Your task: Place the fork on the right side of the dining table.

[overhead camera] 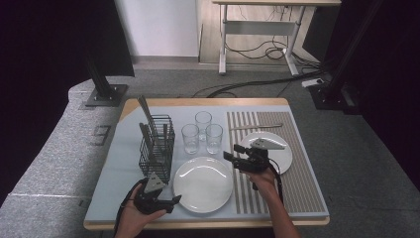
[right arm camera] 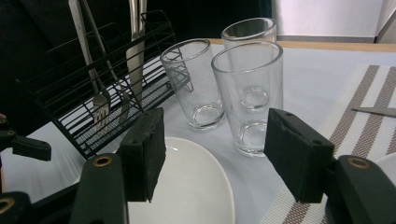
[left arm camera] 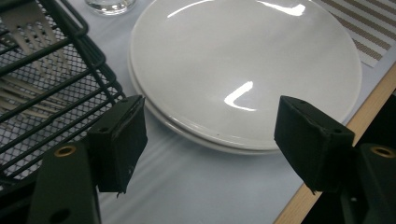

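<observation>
Both tools are hanging open over a laid worktop, gripping nothing.

The wire basket point(overhead camera: 157, 144) is holding upright cutlery — forks point(right arm camera: 102, 106) among it — while three glasses point(overhead camera: 202, 132) are standing empty beside it. The right tool point(overhead camera: 233, 153) is hovering, jaws apart, between the big white plate point(overhead camera: 203, 184) and the nearest glass point(right arm camera: 249, 95); the left tool point(overhead camera: 173, 203), jaws apart too, is sitting at that plate's near rim. A smaller plate point(overhead camera: 282, 157) is lying on the striped mat point(overhead camera: 302, 188), half covered by the right tool. Cables are trailing across the grey floor behind — the cutlery's tops are cut off.
</observation>
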{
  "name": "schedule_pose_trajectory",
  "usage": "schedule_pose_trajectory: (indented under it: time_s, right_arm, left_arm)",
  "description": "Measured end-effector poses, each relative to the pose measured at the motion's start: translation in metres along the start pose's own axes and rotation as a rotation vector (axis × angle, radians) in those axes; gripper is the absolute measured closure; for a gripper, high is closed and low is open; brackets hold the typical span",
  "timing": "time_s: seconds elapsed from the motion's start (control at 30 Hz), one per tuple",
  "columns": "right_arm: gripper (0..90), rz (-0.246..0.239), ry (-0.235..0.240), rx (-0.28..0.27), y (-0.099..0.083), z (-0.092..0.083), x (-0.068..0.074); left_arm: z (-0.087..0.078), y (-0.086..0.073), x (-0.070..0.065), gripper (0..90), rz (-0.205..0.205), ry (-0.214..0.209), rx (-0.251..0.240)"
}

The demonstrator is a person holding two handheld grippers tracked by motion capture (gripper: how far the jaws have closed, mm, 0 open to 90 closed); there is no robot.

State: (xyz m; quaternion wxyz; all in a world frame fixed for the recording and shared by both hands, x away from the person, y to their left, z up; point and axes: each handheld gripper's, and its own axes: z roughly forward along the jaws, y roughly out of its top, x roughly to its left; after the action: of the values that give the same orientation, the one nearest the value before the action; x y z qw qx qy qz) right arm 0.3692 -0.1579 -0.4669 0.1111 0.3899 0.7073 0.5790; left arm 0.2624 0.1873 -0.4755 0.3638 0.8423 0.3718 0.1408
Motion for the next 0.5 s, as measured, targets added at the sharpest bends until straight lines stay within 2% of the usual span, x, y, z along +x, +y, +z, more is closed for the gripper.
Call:
schedule_pose_trajectory:
  time_s: [0.33, 0.5]
  right_arm:
    - [37.1, -0.004, 0.001, -0.017, 0.0065, 0.0052, 0.0049]
    - [38.9, 0.000, 0.026, -0.019, 0.0084, 0.0065, 0.0060]
  left_arm:
    - [0.0024, -0.0014, 0.0000, 25.7, 0.002, -0.014, 0.006]
    - [-0.0011, -0.0012, 0.0025, 25.7, -0.006, -0.016, -0.006]
